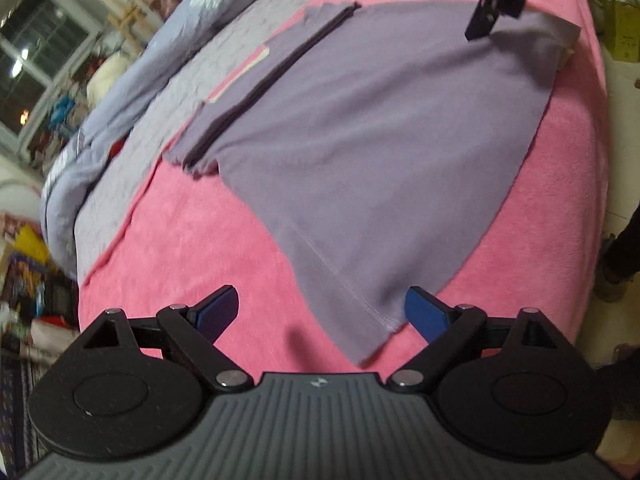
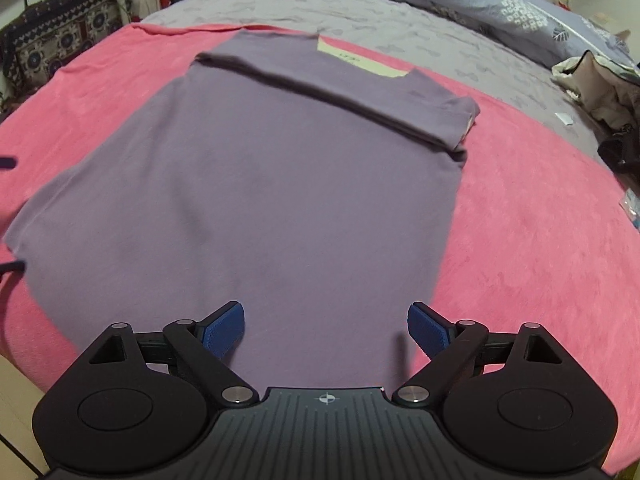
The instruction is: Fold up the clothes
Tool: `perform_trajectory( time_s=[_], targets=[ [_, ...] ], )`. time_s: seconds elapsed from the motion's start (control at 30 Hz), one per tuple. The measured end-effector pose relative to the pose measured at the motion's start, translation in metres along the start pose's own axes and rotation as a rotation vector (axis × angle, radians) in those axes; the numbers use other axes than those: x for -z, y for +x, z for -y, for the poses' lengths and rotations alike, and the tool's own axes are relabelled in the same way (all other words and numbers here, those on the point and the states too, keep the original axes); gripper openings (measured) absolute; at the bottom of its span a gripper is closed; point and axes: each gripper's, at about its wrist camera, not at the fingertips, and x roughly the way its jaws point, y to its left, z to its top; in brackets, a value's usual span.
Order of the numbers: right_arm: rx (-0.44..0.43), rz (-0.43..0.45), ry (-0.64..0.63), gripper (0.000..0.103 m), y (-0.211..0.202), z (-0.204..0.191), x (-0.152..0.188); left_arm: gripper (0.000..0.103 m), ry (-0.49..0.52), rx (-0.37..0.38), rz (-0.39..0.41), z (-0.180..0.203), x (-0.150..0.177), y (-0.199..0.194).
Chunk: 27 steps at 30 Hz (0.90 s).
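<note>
I've got the shirt (image 2: 256,184) lying flat on the pink blanket (image 2: 540,240), purple, w/ its far part doubled over into a long band (image 2: 340,88) running across the top edge. A pale label patch (image 2: 360,62) shows at the neck just past that band. In the left wrist view the same shirt (image 1: 380,140) spreads away from me, fold line (image 1: 272,76) running diagonally up-left, and one hemmed corner (image 1: 360,320) reaches down between my fingers.

Left gripper (image 1: 322,314): blue pads (image 1: 218,314) spread wide, nothing between them except that corner lying on the blanket (image 1: 192,248); can't tell whether the pads touch the cloth. The right pad sits just beside the corner's edge.

Right gripper (image 2: 326,330): also spread wide, pads (image 2: 224,330) apart, hovering over the near hem of the shirt, no cloth pinched. From the left cam I see the right gripper (image 1: 486,12) at the far upper right, over the shirt's far corner, one blue pad up and a dark finger angled down toward the fabric; contact unclear, it's blurry.

Beyond the blanket there's a grey sheet (image 2: 320,12) and a blue-grey duvet (image 2: 480,4) bunched along the back. Patterned bag (image 2: 68,28) far left, a heap of beige cloth (image 2: 596,88) at the right edge. Window (image 1: 36,52) shows far left in the left cam.
</note>
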Motion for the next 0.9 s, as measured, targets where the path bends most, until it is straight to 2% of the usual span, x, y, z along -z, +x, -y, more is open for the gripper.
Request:
perform_trajectory(
  time_s=[0.07,0.1,0.23,0.27,0.33,0.43,0.53,0.6,0.67,0.9],
  targets=[
    [0.013,0.024,-0.001,0.09,-0.008,-0.014,0.005,0.093,-0.03,-0.027,0.014,-0.008,0.0,0.001],
    [0.013,0.036,0.0,0.09,-0.012,-0.02,0.007,0.093,-0.076,-0.046,0.013,-0.017,0.0,0.004],
    [-0.013,0.087,-0.02,0.09,-0.029,-0.051,0.017,0.089,-0.362,-0.107,-0.047,-0.064,-0.002,0.019],
    [-0.027,0.105,-0.044,0.091,-0.033,-0.061,0.019,0.088,-0.409,-0.09,-0.043,-0.074,-0.001,0.019],
    [-0.061,0.145,-0.11,0.092,-0.039,-0.083,0.023,0.088,-0.436,-0.024,-0.01,-0.085,0.003,0.013],
    [-0.079,0.202,-0.28,0.092,-0.038,-0.119,0.03,0.089,-0.275,0.085,0.026,-0.074,0.007,-0.005],
    [-0.034,0.219,-0.42,0.092,-0.023,-0.144,0.037,0.09,-0.043,0.175,0.04,-0.044,0.01,-0.019],
    [0.001,0.234,-0.461,0.093,-0.014,-0.151,0.039,0.09,0.056,0.19,0.051,-0.027,0.012,-0.021],
    [0.031,0.253,-0.45,0.094,-0.012,-0.149,0.036,0.09,0.121,0.189,0.055,-0.013,0.013,-0.019],
    [0.114,0.252,-0.276,0.096,-0.007,-0.118,0.002,0.09,-0.022,0.151,0.072,-0.02,-0.002,0.0]
  ],
)
